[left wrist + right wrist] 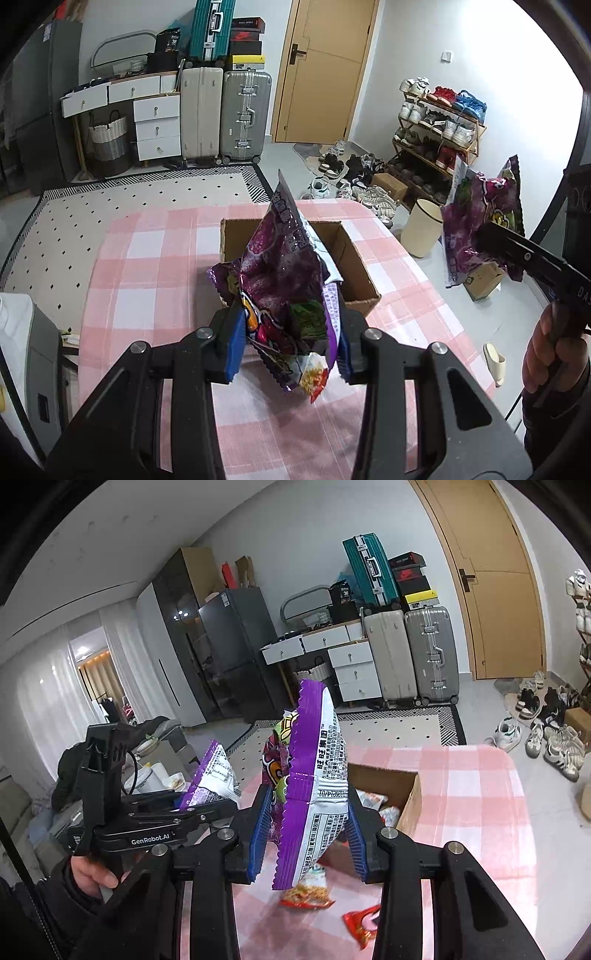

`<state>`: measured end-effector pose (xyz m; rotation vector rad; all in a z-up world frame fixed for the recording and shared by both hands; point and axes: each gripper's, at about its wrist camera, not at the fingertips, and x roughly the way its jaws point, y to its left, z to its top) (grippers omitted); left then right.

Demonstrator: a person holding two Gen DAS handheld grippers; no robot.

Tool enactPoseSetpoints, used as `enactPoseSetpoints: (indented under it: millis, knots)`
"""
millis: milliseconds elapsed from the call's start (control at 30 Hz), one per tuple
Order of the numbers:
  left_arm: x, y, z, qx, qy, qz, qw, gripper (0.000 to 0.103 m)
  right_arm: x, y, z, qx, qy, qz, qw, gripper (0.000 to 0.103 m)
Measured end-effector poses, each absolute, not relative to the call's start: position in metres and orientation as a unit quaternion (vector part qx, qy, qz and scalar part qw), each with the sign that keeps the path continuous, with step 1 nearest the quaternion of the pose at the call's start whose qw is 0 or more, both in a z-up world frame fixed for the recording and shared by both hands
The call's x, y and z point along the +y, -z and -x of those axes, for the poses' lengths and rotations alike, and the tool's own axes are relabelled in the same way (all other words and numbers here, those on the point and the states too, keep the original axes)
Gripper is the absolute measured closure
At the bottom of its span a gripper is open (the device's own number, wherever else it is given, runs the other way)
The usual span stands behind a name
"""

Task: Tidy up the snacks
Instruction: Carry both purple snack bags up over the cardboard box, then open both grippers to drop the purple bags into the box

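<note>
Step in hand, likely: carry both purple snack bags over the cardboard box (354, 258) on the worktop (155, 258) and drop them in one at a time (keep bags clear of each other). Left gripper (288, 347) pinches one purple bag (284, 266); right gripper (308, 834) pinches the other purple bag (317, 775); both held above the worktop.
</note>
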<state>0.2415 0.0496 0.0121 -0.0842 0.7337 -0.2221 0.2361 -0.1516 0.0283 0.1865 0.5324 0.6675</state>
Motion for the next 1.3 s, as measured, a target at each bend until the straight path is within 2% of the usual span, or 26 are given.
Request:
enactPoseSetpoints:
  millis: [367,567,1300]
  knots:
    - [0.042,-0.016,-0.31,0.381,0.1,0.04,0.918,0.067,-0.137,-0.034,-0.284,0.266,-0.327,-0.086,0.903,0.066]
    - [0.036,-0.01,-0.344,0.387,0.113,0.039,0.914,0.067,-0.127,-0.017,-0.309,0.283,-0.327,-0.087,0.897,0.066]
    - [0.03,0.081,-0.446,0.439,0.139,0.05,0.886,0.066,-0.109,0.065,-0.393,0.345,-0.312,-0.077,0.882,0.066]
